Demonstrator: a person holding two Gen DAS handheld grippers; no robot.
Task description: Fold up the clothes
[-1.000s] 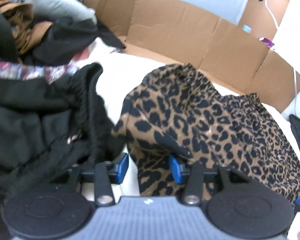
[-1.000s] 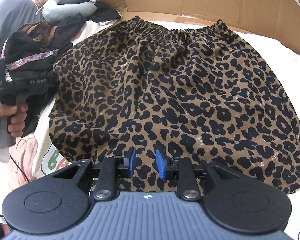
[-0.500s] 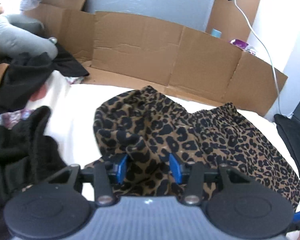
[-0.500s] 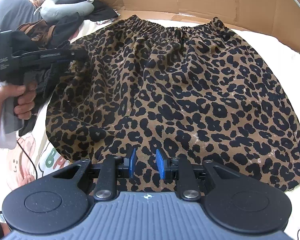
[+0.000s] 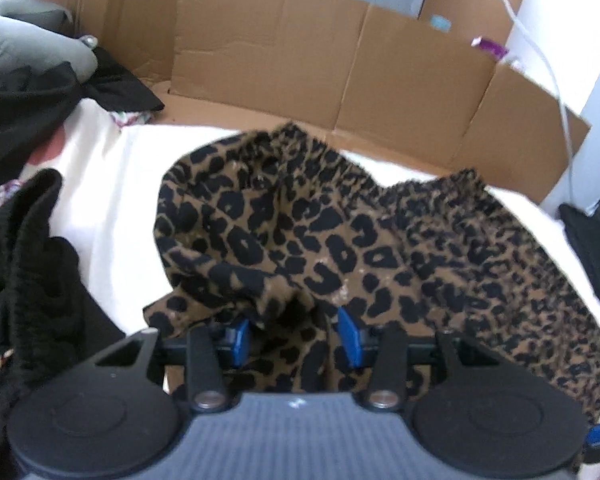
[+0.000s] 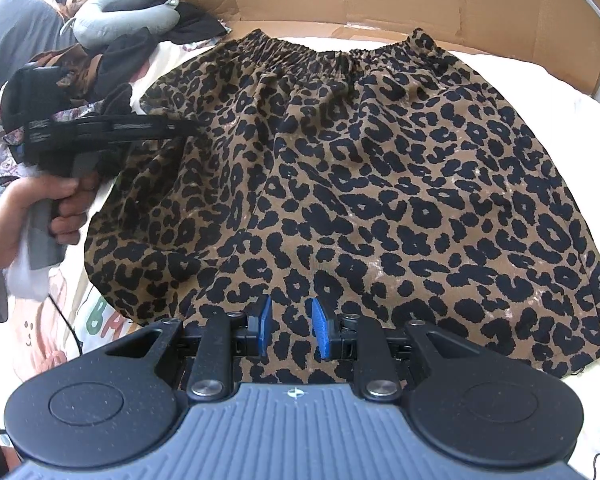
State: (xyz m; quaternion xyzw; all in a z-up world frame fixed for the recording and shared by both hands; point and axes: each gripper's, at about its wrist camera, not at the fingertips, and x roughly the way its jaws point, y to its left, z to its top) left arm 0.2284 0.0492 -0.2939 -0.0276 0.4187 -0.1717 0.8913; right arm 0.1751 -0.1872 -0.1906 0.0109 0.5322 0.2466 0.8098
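A leopard-print skirt (image 6: 360,180) lies on the white sheet with its elastic waistband (image 6: 332,54) toward the cardboard. In the left wrist view the skirt (image 5: 380,248) has its left side bunched and raised, and a fold runs between the blue pads of my left gripper (image 5: 294,334). These pads stand wide apart. From the right wrist view the left gripper (image 6: 194,125), held by a hand (image 6: 60,208), reaches over the skirt's left part. My right gripper (image 6: 290,326) hovers over the hem at the near middle, its pads a small gap apart with flat fabric showing between them.
A cardboard wall (image 5: 300,52) borders the far side. A pile of dark clothes (image 5: 28,272) and a grey neck pillow (image 6: 124,16) lie to the left. A white cable (image 5: 548,64) hangs at the far right above a dark item (image 5: 592,248). The printed sheet (image 6: 560,92) shows around the skirt.
My left gripper has moved from the skirt's left edge to the right, over the skirt, and the left side of the fabric has come with it and bunched. The right gripper has barely moved.
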